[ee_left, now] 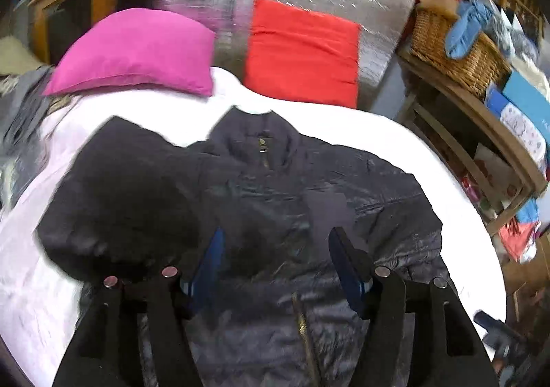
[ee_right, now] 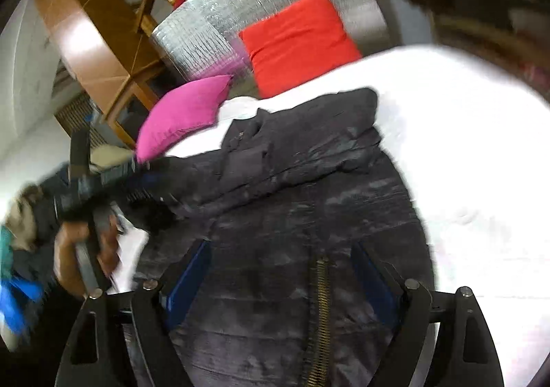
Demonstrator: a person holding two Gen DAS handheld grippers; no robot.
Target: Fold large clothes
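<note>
I see the dark puffer jacket (ee_left: 275, 187) spread front-up on the white bed (ee_left: 395, 146), collar far, zipper near, directly beneath my left gripper (ee_left: 275, 246) and right gripper (ee_right: 280, 259), both spread wide with nothing held.

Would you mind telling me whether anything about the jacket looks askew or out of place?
The jacket lies zip-up on the white sheet, but unevenly: one sleeve is bunched over the body rather than flat. Both grippers hover open above it, holding nothing.
</note>
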